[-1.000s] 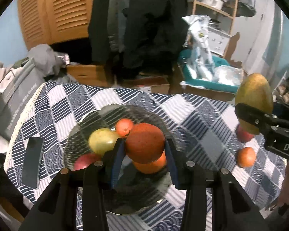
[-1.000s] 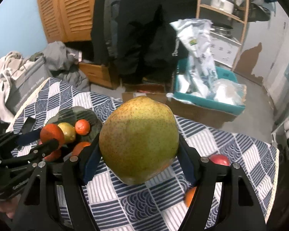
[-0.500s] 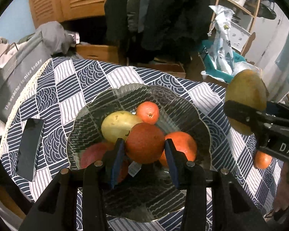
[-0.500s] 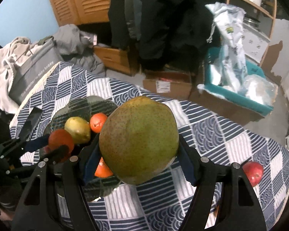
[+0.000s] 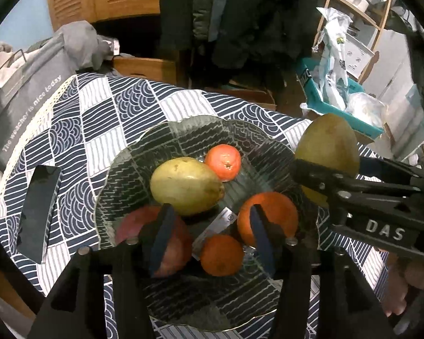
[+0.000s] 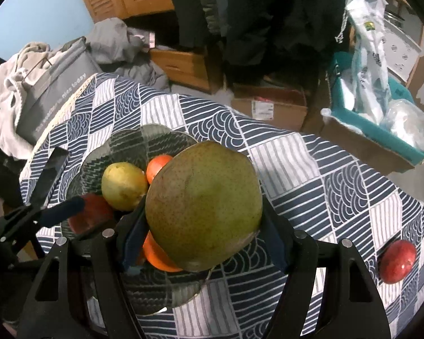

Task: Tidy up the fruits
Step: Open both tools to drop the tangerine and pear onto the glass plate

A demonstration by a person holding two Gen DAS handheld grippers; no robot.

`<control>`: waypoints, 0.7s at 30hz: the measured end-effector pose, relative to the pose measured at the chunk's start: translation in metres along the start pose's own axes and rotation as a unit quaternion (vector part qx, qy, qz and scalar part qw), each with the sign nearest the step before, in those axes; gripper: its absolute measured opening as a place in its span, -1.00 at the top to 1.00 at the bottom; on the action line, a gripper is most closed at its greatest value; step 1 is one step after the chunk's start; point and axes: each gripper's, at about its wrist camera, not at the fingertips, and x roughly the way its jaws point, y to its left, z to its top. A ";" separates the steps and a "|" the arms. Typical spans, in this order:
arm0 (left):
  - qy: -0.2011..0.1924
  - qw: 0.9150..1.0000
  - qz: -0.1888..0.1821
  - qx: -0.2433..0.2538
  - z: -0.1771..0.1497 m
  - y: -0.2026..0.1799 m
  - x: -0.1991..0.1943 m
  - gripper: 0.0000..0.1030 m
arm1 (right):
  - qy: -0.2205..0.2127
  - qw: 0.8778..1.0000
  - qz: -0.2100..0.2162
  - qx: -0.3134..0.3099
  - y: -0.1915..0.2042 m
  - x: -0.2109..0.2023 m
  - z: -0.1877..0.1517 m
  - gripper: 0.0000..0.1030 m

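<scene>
A glass bowl [image 5: 181,135] on the patterned tablecloth holds a yellow-green pear [image 5: 183,185], a small tangerine [image 5: 223,162], a red apple [image 5: 181,243], a large orange [image 5: 271,212] and a smaller orange [image 5: 222,255]. My left gripper [image 5: 209,237] is open above the bowl, with the smaller orange lying below its jaws. My right gripper [image 6: 203,240] is shut on a big green pear [image 6: 203,206], held over the bowl's right rim [image 6: 166,131]; the pear also shows in the left wrist view [image 5: 328,152].
A red apple [image 6: 397,257] lies on the cloth at the right. A dark phone [image 5: 39,212] lies left of the bowl. A grey bag [image 5: 22,104] sits at the table's left edge. A teal box [image 6: 381,132] and cardboard boxes [image 6: 268,107] stand beyond the table.
My left gripper opened and let go of the orange, which now lies in the bowl. My right gripper carried the green pear left, over the bowl's rim.
</scene>
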 end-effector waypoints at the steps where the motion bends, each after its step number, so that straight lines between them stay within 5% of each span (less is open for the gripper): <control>1: -0.001 1.000 0.000 -0.002 0.000 0.002 -0.001 -0.11 | 0.005 1.000 0.002 0.000 0.001 0.003 0.001 -0.41; 6: -0.015 0.999 0.013 -0.026 0.003 0.018 -0.012 -0.25 | 0.017 1.000 0.009 0.001 0.003 0.015 0.004 -0.41; 21: -0.023 0.998 0.023 -0.060 0.005 0.043 -0.023 -0.26 | 0.035 0.999 0.005 -0.035 0.023 0.026 0.008 -0.46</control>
